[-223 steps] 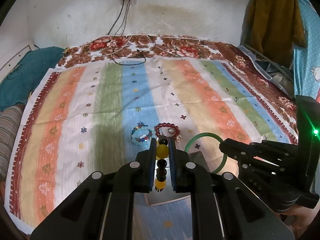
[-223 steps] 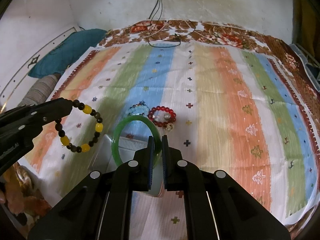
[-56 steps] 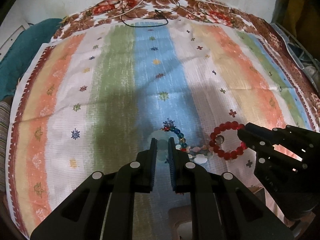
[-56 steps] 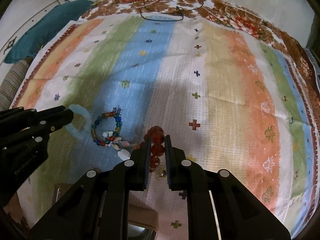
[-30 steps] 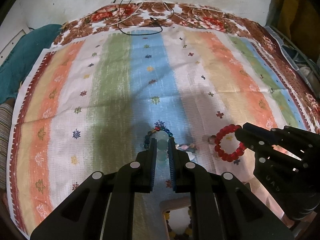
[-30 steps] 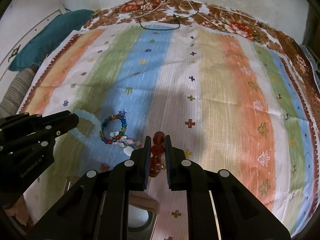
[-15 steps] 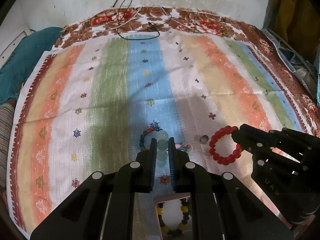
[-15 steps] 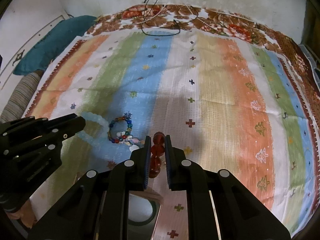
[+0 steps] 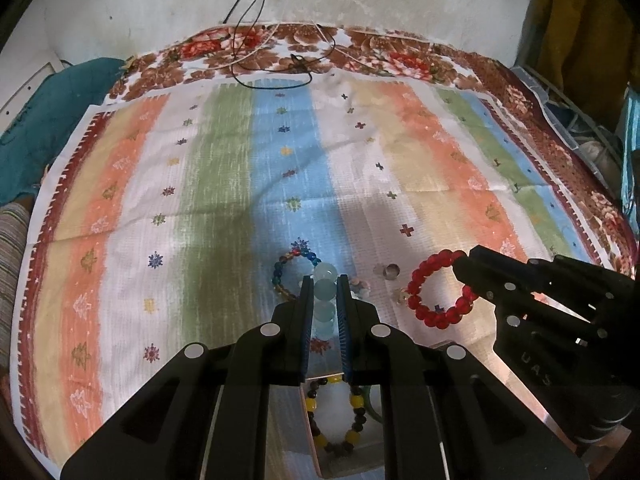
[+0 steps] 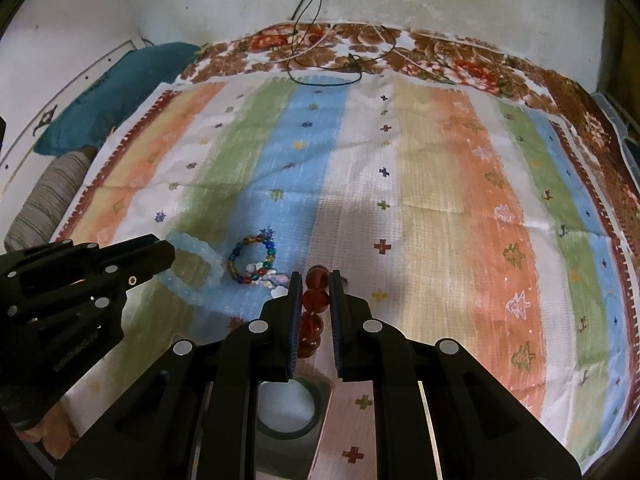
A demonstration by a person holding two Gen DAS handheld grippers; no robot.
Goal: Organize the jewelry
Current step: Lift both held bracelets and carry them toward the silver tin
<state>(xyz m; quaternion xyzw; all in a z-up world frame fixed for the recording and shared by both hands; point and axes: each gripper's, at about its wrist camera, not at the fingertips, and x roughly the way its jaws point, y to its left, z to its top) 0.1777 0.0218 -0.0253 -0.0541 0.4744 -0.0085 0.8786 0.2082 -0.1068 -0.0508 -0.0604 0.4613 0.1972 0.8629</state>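
Pale aqua translucent beads form the bracelet pinched between the pressed-together fingers of the left gripper, which holds it lifted above the striped, cross-stitched bedspread; from the right wrist view the same pale blue bead bracelet hangs as a loop from the tip of that black gripper. Glossy red round beads make up the second bracelet, clamped between the closed fingers of the right gripper; in the left wrist view this red bead bracelet dangles as an open ring from the tip of the right gripper, clear of the cloth. On the blue stripe of the bedspread lies a multicoloured bead bracelet with pale shell-like charms, just beside and beyond the two grippers. A small clear ring-like piece rests on the cloth between that bracelet and the red one. Below the left gripper sits an open white-lined box, near the front edge of the bed, holding a black and yellow bead bracelet and, beside it, part of a green bangle. In the right wrist view the same box shows a dark green ring on white lining under the gripper. Black cables trail over the floral blanket at the far end, below a stained white wall
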